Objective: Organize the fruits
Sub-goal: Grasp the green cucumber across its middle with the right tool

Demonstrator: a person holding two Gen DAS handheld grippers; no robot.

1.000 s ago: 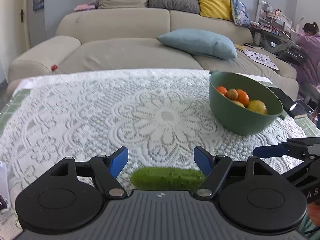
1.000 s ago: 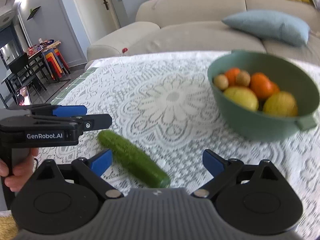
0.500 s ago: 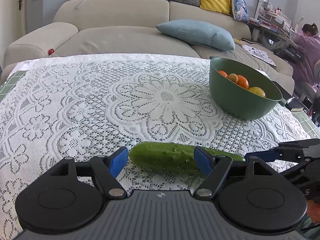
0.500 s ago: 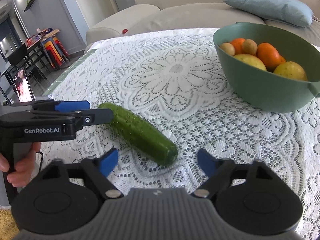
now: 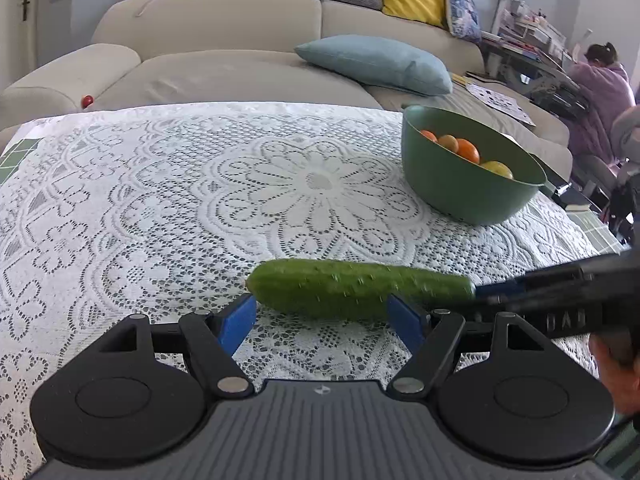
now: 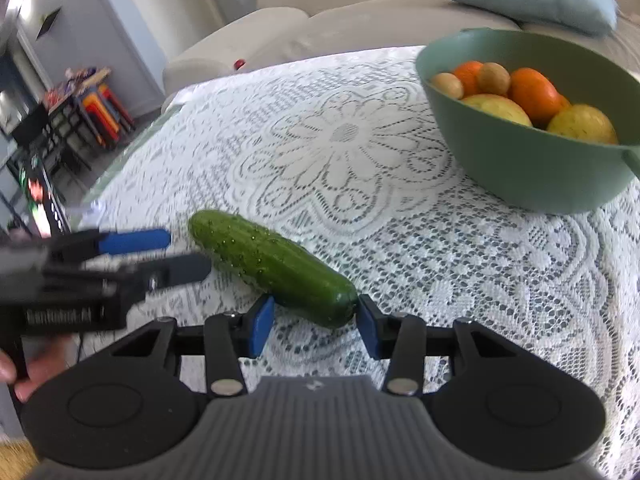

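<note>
Narrowed since earlier, right gripper jaws flank the cucumber's near end, contact uncertain. Left gripper jaws stay wide. Cucumber lies on the table; bowl at 2 o'clock.

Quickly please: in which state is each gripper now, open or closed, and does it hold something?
Left gripper: open, holding nothing, near the cucumber.
Right gripper: open around the cucumber's end, not clamped.

Black tongs, blue pads, silver pivot screws, ribbed grey housing.
</note>
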